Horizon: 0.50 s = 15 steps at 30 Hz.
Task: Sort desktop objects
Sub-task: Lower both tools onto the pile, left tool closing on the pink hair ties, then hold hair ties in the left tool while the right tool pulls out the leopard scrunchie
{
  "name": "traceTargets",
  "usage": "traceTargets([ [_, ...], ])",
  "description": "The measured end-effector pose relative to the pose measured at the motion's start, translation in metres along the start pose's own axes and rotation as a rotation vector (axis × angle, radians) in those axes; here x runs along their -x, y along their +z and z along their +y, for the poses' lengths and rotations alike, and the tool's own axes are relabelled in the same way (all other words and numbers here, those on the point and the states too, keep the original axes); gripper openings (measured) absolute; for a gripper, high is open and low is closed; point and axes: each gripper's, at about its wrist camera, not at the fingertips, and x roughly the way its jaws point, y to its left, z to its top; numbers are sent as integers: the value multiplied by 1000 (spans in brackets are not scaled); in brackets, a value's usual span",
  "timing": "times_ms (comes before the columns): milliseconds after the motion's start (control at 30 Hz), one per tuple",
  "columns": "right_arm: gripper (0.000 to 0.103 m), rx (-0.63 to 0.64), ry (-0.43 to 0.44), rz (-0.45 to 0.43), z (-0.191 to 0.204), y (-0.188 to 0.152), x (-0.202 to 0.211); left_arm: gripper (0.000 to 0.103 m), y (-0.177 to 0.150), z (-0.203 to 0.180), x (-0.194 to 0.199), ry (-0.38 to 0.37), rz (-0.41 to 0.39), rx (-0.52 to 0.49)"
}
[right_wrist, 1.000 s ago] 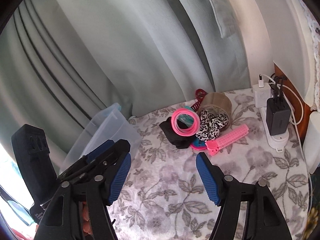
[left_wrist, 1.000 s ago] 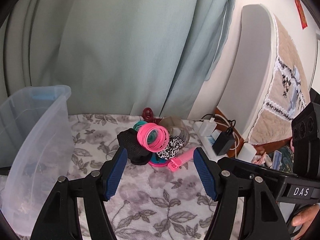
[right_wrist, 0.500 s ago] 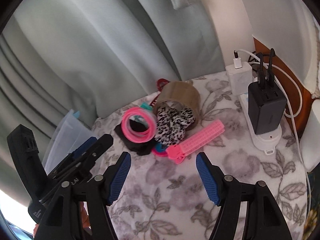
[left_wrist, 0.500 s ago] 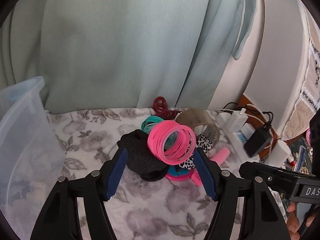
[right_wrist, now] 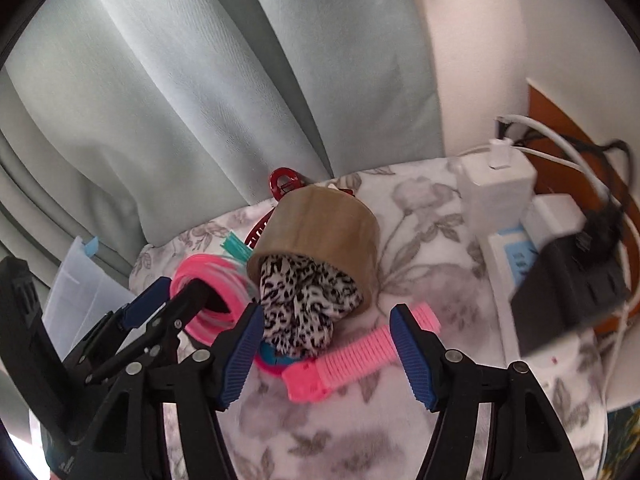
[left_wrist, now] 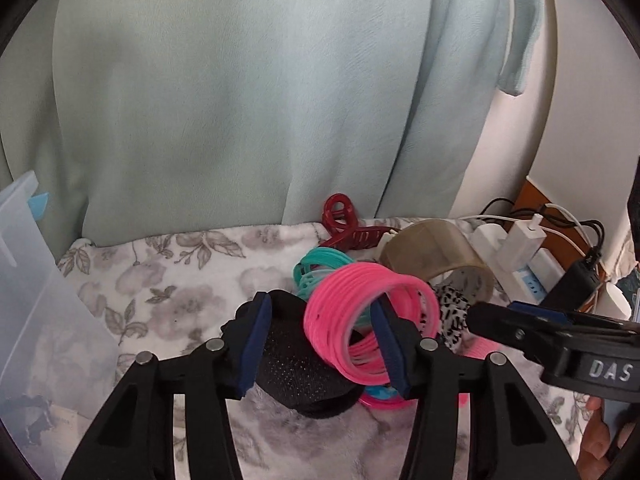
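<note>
A: Where do we have the left claw?

B: We have it low over the pile, its jaws closing. The black mesh pouch lies between them, and the right pad sits inside the loop of the pink coil ring. We cannot tell if the pads press on either yet.

A: And our right claw?

B: Its jaws are closing too, apart around the near end of the pile. Between them we see the leopard-print scrunchie and the pink hair roller clip, which lies flat on the bench. The pads do not seem to touch either.

A: What do we see further out?

B: The scrunchie spills from a brown tape roll lying on its side. Behind it we see a dark red claw clip against the pale green curtain, and teal coil rings just behind the pink one. A small blue and pink piece sits under the scrunchie; we cannot tell what it is.

A: And the edges?

B: A clear plastic bin stands at the left of the floral cloth. A white power strip with chargers lies at the right.
</note>
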Motion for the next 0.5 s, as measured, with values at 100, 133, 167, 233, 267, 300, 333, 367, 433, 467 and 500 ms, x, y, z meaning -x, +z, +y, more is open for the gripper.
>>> traceTargets([
  [100,61,7,-39,-2,-2,6,-11,51,0,5,-6,5,3,9],
  [133,59,8,-49,-3,-3,8,-16,48,1,7,-8,4,4,12],
  [167,50,10,-54,0,-4,9,-20,47,1,10,-10,4,5,20],
  [233,43,8,-60,10,-7,12,-27,42,2,14,-13,-5,5,35],
  [267,38,5,-61,13,-9,13,-31,39,2,15,-14,-11,3,39],
  [300,33,6,-69,9,-10,14,-31,34,2,16,-14,-13,1,37],
  [333,30,7,-78,5,-11,15,-31,30,2,16,-15,-15,-2,34],
  [367,24,3,-80,-2,-13,15,-31,28,2,16,-16,-15,-3,30],
  [433,19,-9,-72,-16,-16,16,-28,24,2,16,-16,-14,-11,23],
  [467,19,-8,-75,-22,-16,16,-27,23,2,16,-15,-14,-16,22],
  [500,18,-5,-80,-29,-16,16,-26,19,2,16,-15,-14,-20,20],
])
